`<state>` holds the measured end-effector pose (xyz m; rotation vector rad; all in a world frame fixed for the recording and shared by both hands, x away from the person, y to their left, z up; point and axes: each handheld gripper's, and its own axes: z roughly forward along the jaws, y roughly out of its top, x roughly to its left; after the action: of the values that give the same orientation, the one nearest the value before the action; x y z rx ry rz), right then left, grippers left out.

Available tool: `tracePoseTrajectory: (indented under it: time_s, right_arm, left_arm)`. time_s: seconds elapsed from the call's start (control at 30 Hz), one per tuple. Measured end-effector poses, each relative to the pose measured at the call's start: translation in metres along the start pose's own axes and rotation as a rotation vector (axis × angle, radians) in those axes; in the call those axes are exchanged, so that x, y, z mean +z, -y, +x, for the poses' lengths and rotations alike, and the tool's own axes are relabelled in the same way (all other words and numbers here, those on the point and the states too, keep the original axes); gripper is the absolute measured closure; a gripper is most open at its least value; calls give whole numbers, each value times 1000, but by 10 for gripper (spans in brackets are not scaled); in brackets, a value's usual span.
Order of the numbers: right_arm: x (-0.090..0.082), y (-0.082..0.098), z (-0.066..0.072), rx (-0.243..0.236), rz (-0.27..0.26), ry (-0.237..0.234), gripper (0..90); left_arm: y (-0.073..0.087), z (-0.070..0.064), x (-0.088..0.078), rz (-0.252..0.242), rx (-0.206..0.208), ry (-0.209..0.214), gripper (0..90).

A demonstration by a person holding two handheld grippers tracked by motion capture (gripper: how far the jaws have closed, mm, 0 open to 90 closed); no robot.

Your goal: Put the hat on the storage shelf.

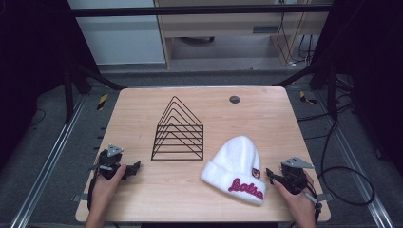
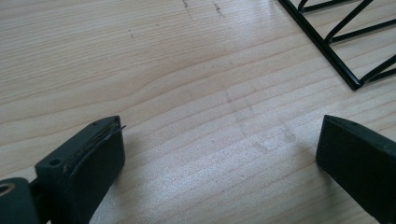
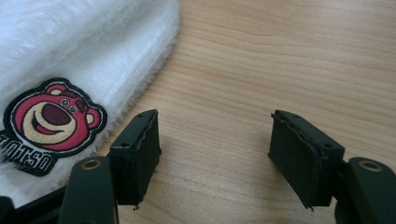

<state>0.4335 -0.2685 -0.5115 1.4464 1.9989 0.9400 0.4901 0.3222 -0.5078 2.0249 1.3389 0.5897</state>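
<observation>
Standing over a pale wooden table point(image 1: 142, 199) ringed by grey floor and dark frame; white beanie point(image 1: 236, 164) lies lower right, black wire rack point(image 1: 178, 130) centre. Left gripper point(image 1: 134, 167) and right gripper point(image 1: 270, 174) rest near the front corners, both released, empty, bare wood between them

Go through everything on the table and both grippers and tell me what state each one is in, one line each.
White beanie: lying flat on the table, cuff folded up, bear patch facing up, nothing gripping it.
Black wire rack: standing upright, empty, untouched.
Left gripper: jaws wide open over bare wood, holding nothing.
Right gripper: jaws open, empty, beside the beanie's cuff.
Wooden table: bare apart from the beanie and rack.
</observation>
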Motion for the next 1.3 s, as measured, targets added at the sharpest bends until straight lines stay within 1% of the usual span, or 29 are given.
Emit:
tracePoseTrajectory:
  time_s: [0.03, 0.23, 0.37, 0.43, 0.47, 0.53, 0.57, 0.6, 0.67, 0.7, 0.73, 0.8, 0.9, 0.93, 1.0, 1.07, 1.13, 1.17, 1.2, 1.23, 1.27, 1.3]
  right_arm:
    - [0, 0, 1, 7, 2, 0, 332]
    - [0, 0, 1, 10, 4, 0, 319]
    - [2, -1, 2, -16, 16, -18, 228]
    - [3, -5, 2, -33, 37, -44, 270]
    - [3, -10, 1, -43, 51, -61, 264]
    - [1, -23, -1, -61, 45, -53, 255]
    - [0, -33, 0, -74, 45, -46, 234]
    - [1, -42, 1, -93, 58, -38, 208]
    - [3, -60, 3, -127, 92, -42, 172]
    - [5, -68, 4, -144, 97, -39, 153]
    - [7, -76, 5, -169, 101, -45, 131]
    - [10, -88, 8, -192, 111, -56, 122]
    - [18, -106, 12, -214, 144, -67, 153]
    - [20, -110, 13, -222, 153, -61, 168]
    - [25, -117, 14, -232, 169, -60, 236]
    - [30, -123, 16, -232, 180, -83, 287]
    - [35, -129, 19, -245, 184, -99, 351]
    - [37, -131, 20, -254, 190, -105, 369]
    - [40, -133, 22, -251, 197, -116, 387]
    - [40, -133, 22, -251, 197, -116, 387]
    - [43, -135, 23, -253, 196, -126, 414]
    - [48, -139, 25, -259, 202, -130, 463]
  left_arm:
    - [0, 0, 0, 0, 0, 0, 3]
    - [0, 0, 0, 0, 0, 0, 3]
    - [0, 0, 0, 0, 0, 0, 3]
    - [0, 0, 0, 0, 0, 0, 3]
    - [0, 0, 0, 0, 0, 0, 3]
    - [0, 0, 0, 0, 0, 0, 3]
    - [0, 0, 0, 0, 0, 0, 3]
    - [0, 0, 0, 0, 0, 0, 3]
    - [0, 0, 0, 0, 0, 0, 3]
    - [0, 0, 0, 0, 0, 1, 3]
    - [0, 0, 0, 0, 0, 0, 3]
    - [0, 0, 0, 0, 0, 1, 3]
    - [0, 0, 0, 0, 0, 0, 3]
    - [0, 0, 0, 0, 0, 1, 3]
    - [0, 0, 0, 0, 0, 1, 3]
    - [0, 0, 0, 0, 0, 1, 3]
    - [0, 0, 0, 0, 0, 1, 3]
    - [0, 0, 0, 0, 0, 1, 3]
    - [0, 0, 0, 0, 0, 1, 3]
    - [0, 0, 0, 0, 0, 1, 3]
    - [0, 0, 0, 0, 0, 1, 3]
    - [0, 0, 0, 0, 0, 1, 3]
